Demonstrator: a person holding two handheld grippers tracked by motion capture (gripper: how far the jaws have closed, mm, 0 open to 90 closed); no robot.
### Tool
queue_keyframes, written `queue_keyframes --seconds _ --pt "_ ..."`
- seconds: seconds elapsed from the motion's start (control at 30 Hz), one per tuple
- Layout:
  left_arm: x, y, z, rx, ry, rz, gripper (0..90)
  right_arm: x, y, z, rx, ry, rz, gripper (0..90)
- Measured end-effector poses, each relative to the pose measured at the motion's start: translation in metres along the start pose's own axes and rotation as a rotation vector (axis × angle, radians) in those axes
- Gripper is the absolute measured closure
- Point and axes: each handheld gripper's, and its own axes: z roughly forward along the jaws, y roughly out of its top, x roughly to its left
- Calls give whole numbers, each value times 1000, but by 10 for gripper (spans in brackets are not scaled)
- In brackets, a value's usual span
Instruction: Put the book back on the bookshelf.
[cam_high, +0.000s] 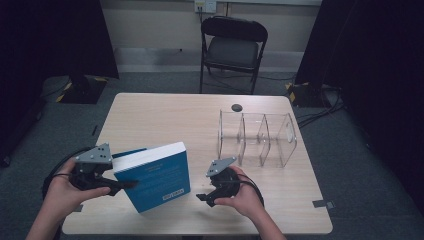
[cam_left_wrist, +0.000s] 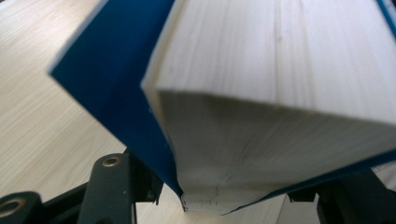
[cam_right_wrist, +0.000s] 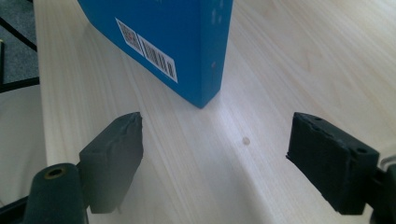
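**Desk:** Start from the biggest thing. What's out there?

**Operator:** I've got the pale wooden table (cam_high: 150, 112) as my landmark. On its far right quarter stands the clear acrylic divider rack with three upright slots (cam_high: 256, 137), empty. Beyond the table's far edge sits a black folding chair (cam_high: 233, 47). A small dark round disc (cam_high: 236, 107) lies near the far edge, just behind the rack.

**Desk:** And the thing you're working?

**Operator:** The thick blue-covered paperback book (cam_high: 155, 182) is at the table's near-left part, tipped up on one edge, its white page block facing up and away. Its long axis runs from the near-left toward the middle of the table, roughly.

**Desk:** Grippers?

**Operator:** My left gripper (cam_high: 131, 184) is clamped on the book's left end; in the left gripper view the book (cam_left_wrist: 280, 93) sits between the black jaws, page block and cover pinched. I can't quite see the pads themselves there, so I judge the grip from how the book hangs. My right gripper (cam_high: 204, 198) is spread wide with nothing in it, just right of the book at the table's near edge.

**Desk:** What does the next move turn on?

**Operator:** In the right gripper view the book's lower corner (cam_right_wrist: 201, 95) lies straight ahead between the jaws, apart from both pads (cam_right_wrist: 116, 154). The right gripper is the nearer to that free end, and to the rack.
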Motion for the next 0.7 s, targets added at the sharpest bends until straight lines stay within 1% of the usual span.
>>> queue_keyframes --seconds 0.03,0.07,0.13,0.17,0.2,0.23,0.27,0.33,0.4,0.47,0.5,0.57,0.63,0.7 --pt "0 -1 0 -5 0 2 429 0 0 0 0 0 0 176" --pt "1 -1 0 -2 -2 4 428 0 3 -1 4 6 -12 176" --pt "0 -2 -1 -2 1 0 428 0 9 -4 7 12 -19 176" --pt "0 -3 -1 -12 -5 -3 428 0 12 -6 4 14 -25 177" --pt "1 -3 -1 -12 -4 5 428 -1 17 -10 5 20 -20 177" --pt "1 -3 -2 -8 -4 5 428 -1 17 -10 5 20 -20 177" --pt "1 -3 -2 -7 -1 7 428 -2 23 -15 6 25 -23 177" --pt "1 -4 -2 -12 0 0 428 -2 25 -16 6 30 -29 177" --pt "2 -4 -3 -10 1 4 428 -3 31 -20 9 41 -28 178" --pt "2 -5 -3 -7 4 3 428 -3 36 -22 26 33 -43 178" --pt "1 -5 -3 -13 5 2 427 -3 39 -23 30 35 -52 178" --pt "1 -5 -3 -3 9 2 428 -2 43 -25 40 37 -58 178" --pt "0 -6 -3 -11 9 0 429 -1 49 -25 44 41 -79 178" --pt "0 -6 -4 -4 11 3 429 0 53 -27 46 42 -86 178"
